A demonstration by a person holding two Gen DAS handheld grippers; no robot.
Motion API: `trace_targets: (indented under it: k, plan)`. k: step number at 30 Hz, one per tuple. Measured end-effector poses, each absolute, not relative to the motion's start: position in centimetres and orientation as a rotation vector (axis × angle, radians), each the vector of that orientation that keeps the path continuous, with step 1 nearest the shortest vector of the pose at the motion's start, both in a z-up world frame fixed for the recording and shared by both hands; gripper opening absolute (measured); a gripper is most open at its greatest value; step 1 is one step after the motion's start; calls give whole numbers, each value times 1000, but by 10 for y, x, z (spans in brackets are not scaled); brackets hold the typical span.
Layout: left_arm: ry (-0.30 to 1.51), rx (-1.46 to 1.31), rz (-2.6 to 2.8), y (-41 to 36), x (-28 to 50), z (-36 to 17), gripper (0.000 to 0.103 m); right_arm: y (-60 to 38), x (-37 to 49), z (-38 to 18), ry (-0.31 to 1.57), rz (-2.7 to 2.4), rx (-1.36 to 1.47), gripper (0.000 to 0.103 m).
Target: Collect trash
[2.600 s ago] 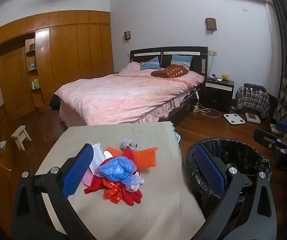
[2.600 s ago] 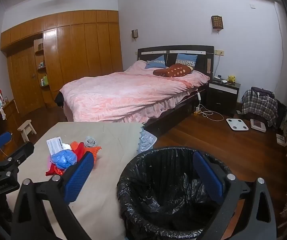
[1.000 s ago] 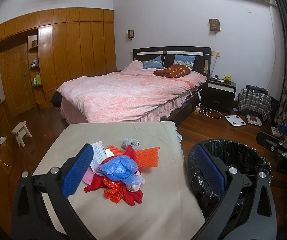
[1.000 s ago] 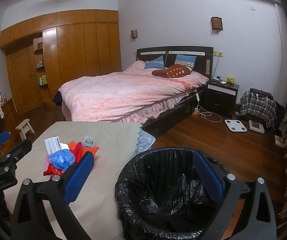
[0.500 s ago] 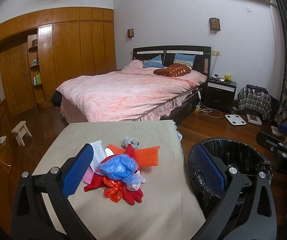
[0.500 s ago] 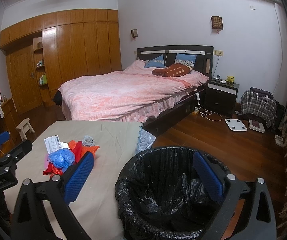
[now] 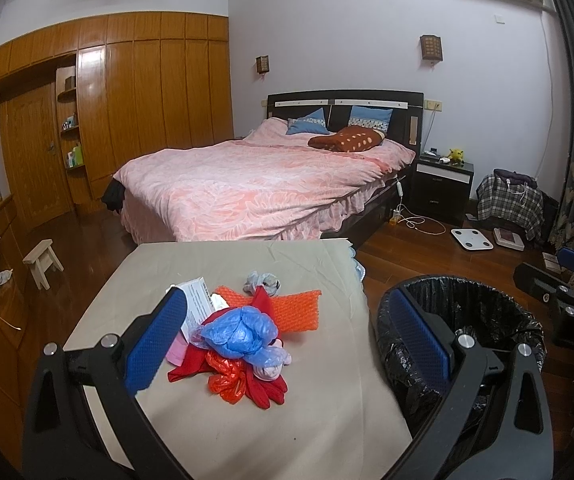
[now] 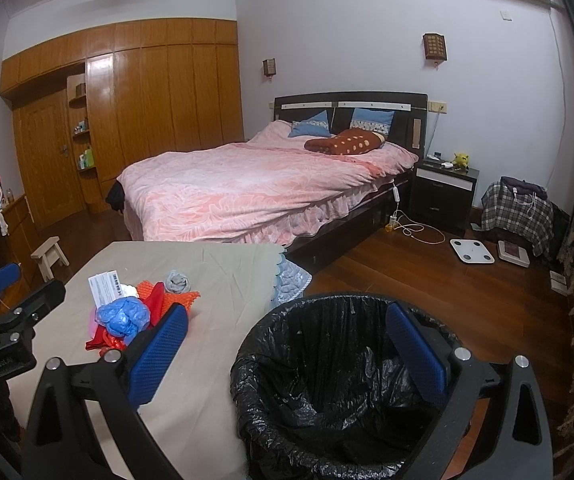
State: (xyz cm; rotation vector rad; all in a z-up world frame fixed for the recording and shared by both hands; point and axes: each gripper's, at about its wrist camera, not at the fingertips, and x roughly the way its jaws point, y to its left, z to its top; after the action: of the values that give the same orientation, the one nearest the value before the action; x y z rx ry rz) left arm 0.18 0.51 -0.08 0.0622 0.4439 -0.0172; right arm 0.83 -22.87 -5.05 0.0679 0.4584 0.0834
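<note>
A heap of trash lies on the beige-covered table [image 7: 247,420]: a crumpled blue plastic bag [image 7: 241,334] on top, red plastic [image 7: 243,384], an orange foam net [image 7: 291,308], a white printed box [image 7: 197,304] and a grey wad [image 7: 263,282]. My left gripper [image 7: 287,344] is open, held above and short of the heap, nothing between its blue pads. A bin lined with a black bag [image 8: 335,384] stands at the table's right edge. My right gripper [image 8: 287,356] is open above the bin's near rim. The same heap [image 8: 127,316] shows at its left.
A bed with a pink cover [image 7: 263,184] stands beyond the table. A small wooden stool [image 7: 43,260] is on the floor at left. A nightstand [image 7: 441,184], a white scale [image 7: 471,239] and a plaid bag [image 7: 511,204] sit at right on the wooden floor.
Both grippers stay open and nearly still. The views have drifted only slightly; the trash heap and the bin have not moved.
</note>
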Motion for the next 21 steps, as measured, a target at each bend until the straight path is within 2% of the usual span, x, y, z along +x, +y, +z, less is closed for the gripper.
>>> trace_targets:
  k: [21]
  plan:
    - [456,34,5,33,13,-28,98,-199,19,-60,471,120,66,97]
